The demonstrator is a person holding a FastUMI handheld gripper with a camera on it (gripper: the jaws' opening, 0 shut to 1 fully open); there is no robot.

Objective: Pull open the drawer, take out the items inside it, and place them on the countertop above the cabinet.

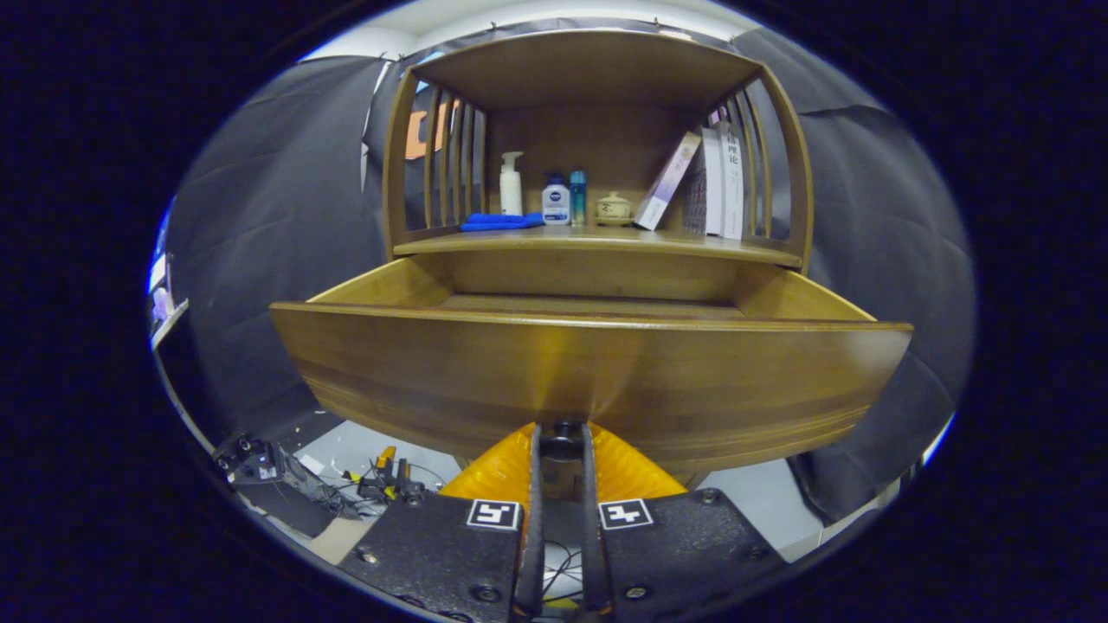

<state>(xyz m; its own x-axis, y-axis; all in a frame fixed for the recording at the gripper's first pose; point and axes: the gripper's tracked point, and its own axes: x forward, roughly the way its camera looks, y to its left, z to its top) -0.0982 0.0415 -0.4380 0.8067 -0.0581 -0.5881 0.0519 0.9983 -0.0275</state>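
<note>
Jaws nearly closed — gripper [561, 433] pinching the knob [563, 447] under the pulled-out drawer [589, 372].

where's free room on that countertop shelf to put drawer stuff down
The front strip of the countertop is bare, widest ahead of the small jar. The back row is crowded: blue cloth, pump bottle and two small bottles on one side, books on the other. The gripper pinches the drawer knob.
</note>
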